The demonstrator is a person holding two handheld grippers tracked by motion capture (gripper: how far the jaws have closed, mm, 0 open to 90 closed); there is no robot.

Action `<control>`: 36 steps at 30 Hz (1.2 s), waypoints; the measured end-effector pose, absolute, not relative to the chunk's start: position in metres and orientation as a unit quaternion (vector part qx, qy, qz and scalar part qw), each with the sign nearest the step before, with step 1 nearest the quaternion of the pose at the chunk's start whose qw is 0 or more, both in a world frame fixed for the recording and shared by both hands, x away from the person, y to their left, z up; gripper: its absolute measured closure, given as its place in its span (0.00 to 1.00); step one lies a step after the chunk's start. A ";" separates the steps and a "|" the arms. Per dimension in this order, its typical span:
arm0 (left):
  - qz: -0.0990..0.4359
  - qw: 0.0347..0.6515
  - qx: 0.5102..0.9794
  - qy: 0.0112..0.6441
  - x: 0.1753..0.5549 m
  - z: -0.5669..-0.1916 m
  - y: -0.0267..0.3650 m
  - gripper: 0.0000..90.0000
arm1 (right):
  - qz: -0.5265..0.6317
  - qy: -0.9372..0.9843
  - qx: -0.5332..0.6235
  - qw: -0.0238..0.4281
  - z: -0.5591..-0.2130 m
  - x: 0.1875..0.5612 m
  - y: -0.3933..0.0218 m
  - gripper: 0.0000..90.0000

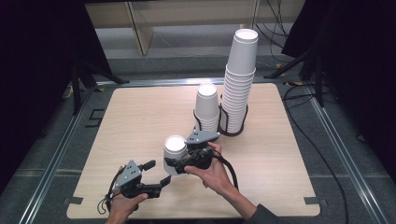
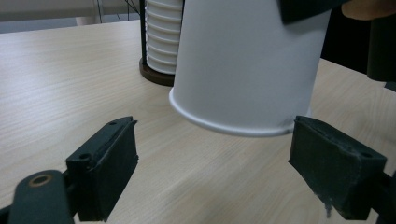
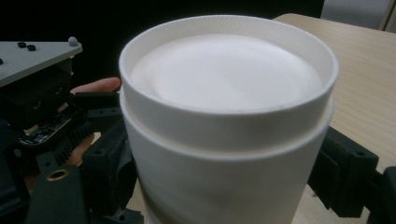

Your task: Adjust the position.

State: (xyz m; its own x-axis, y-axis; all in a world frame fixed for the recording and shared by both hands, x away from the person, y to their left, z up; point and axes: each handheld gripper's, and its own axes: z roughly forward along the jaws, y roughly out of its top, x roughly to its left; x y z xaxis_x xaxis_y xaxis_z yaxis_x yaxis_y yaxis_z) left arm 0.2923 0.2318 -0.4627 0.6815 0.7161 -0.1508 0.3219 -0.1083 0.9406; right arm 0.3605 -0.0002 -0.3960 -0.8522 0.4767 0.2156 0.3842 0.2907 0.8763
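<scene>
An upside-down paper cup (image 1: 174, 154) is clamped by its sides in the right hand-held gripper (image 1: 180, 164), in front of the short cup stack (image 1: 207, 108) and raised off the table (image 1: 140, 112); in the left gripper view its rim is seen clear of the wood. The left hand-held gripper (image 1: 156, 171) is held just in front of the cup with jaws apart and nothing between them. In the right gripper view a step is seen near the cup's base, so two nested cups may be held. For a clean separation, the outer rim should be taken squarely by the left jaws and drawn straight off, without crushing. The rack (image 1: 232, 132) is largely hidden by the tall stack (image 1: 239, 84).
</scene>
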 end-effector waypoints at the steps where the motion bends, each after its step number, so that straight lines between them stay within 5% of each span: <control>1: 0.173 0.567 0.723 0.355 0.293 -0.463 0.231 0.16 | 0.535 0.802 0.263 0.045 -0.397 0.361 0.001 0.23; 17: 0.181 0.572 0.729 0.330 0.302 -0.468 0.210 0.02 | 0.537 0.807 0.245 0.031 -0.401 0.354 0.015 0.23; 36: 0.179 0.572 0.729 0.331 0.303 -0.469 0.207 0.04 | 0.547 0.802 0.241 0.024 -0.401 0.352 0.015 0.22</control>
